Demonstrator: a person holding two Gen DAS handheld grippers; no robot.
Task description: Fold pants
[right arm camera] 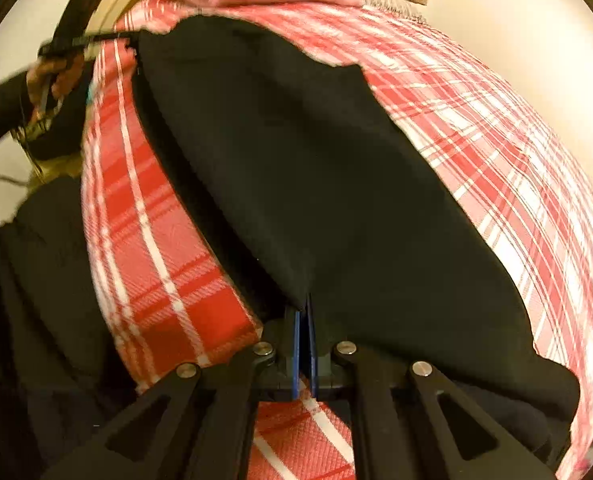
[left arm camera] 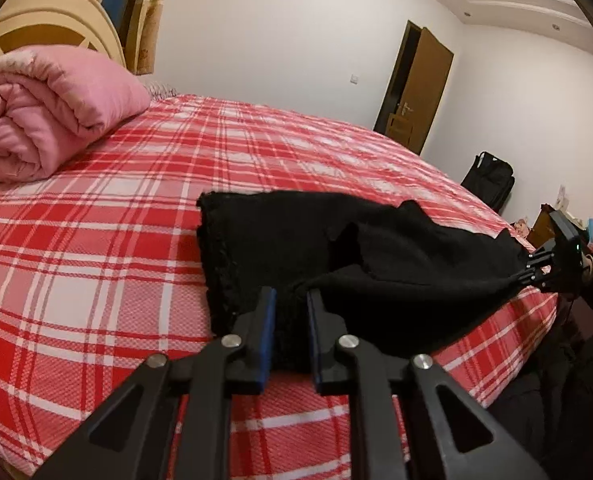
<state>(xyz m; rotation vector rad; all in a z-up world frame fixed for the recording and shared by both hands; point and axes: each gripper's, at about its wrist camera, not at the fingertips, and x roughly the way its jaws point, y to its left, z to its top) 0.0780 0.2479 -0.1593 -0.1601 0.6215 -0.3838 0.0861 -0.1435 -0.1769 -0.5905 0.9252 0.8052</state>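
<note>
Pants (left arm camera: 296, 248), black and already doubled over, lie on the bed (left arm camera: 116, 216) toward its near edge, with the plaid sheet bare all round them; my left hand-held gripper (left arm camera: 290, 308) sits at 6 o'clock in its own view with its blue pads apart and a bunch of the dark cloth between them, so I judge it loose around the fabric rather than clamped; my right hand-held gripper (right arm camera: 304, 320) has its pads drawn together on an edge of the cloth, and from the left view it shows at 3 o'clock, pulling that end taut off the bed's side (left arm camera: 536, 270). I judge the step in hand to be a further fold, one end lifted and ready to be carried across; the next move calls for the left pads to close firmly on their bunch, then both ends to travel together so the layers land square, edge over edge. How many layers each side holds I cannot tell, since the black cloth swallows every seam; waistband and hems are not distinguishable; the right view is blurred, and the pink quilt (left arm camera: 44, 120) at 10 o'clock is cut off by the frame.
</note>
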